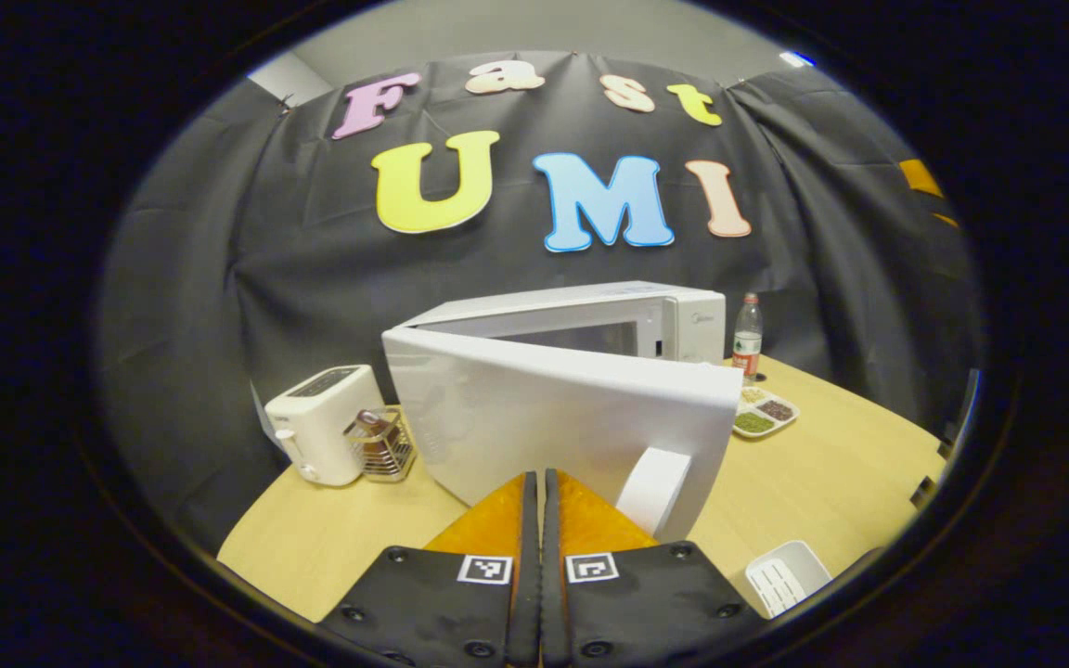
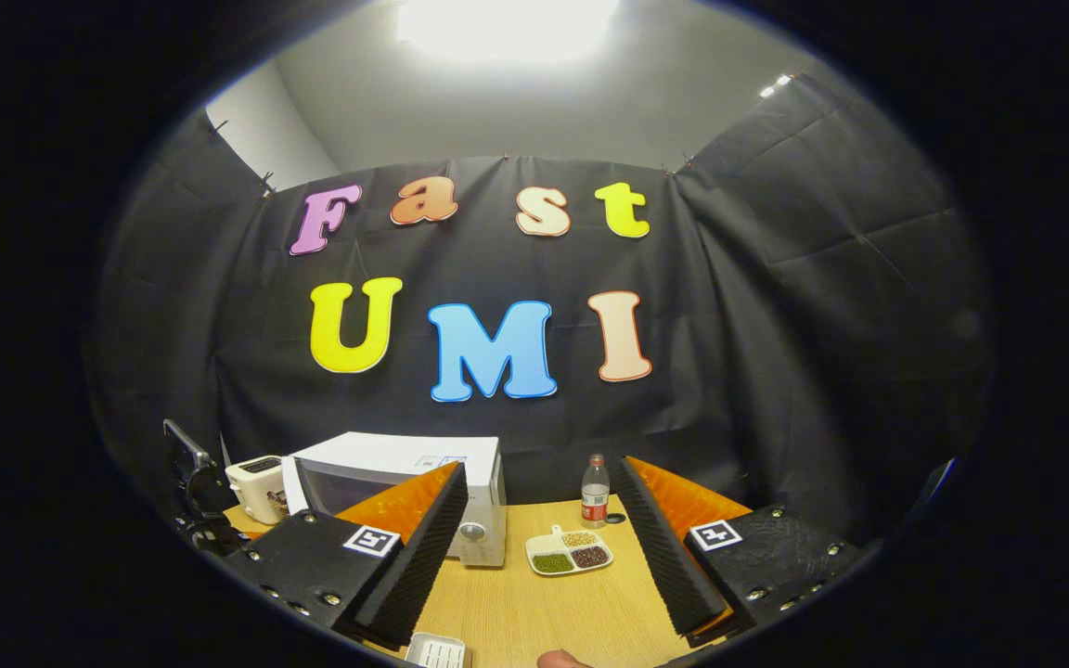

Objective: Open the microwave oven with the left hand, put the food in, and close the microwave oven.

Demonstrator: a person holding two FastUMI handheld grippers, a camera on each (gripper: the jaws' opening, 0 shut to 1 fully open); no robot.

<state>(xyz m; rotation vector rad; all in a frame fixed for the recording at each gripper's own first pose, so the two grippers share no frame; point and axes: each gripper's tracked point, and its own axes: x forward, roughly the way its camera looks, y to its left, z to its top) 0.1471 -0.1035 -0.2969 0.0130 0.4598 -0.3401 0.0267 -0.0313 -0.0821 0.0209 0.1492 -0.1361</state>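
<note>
1. The step in hand is the opening of the microwave oven (image 1: 646,325). In the left gripper view its door (image 1: 553,417) stands partly open, swung out toward the camera, with the white handle (image 1: 653,489) at its free edge.
2. The left gripper (image 1: 539,492) has its 2 fingers pressed together with nothing between them. They sit just beside the handle, low against the door; I cannot tell if they touch it.
3. The right gripper (image 2: 548,538) is wide open and holds nothing. It hangs above the wooden table (image 2: 534,612).
4. The food is a divided dish (image 2: 570,551) with 3 kinds of beans. It rests on the table between the microwave oven and a water bottle (image 2: 595,492), near both.
5. I judge that the door must swing wider first. Then the open right gripper must descend to the dish rim and grasp it level, so nothing spills.
6. A toaster (image 1: 323,422) stands left of the oven.
</note>
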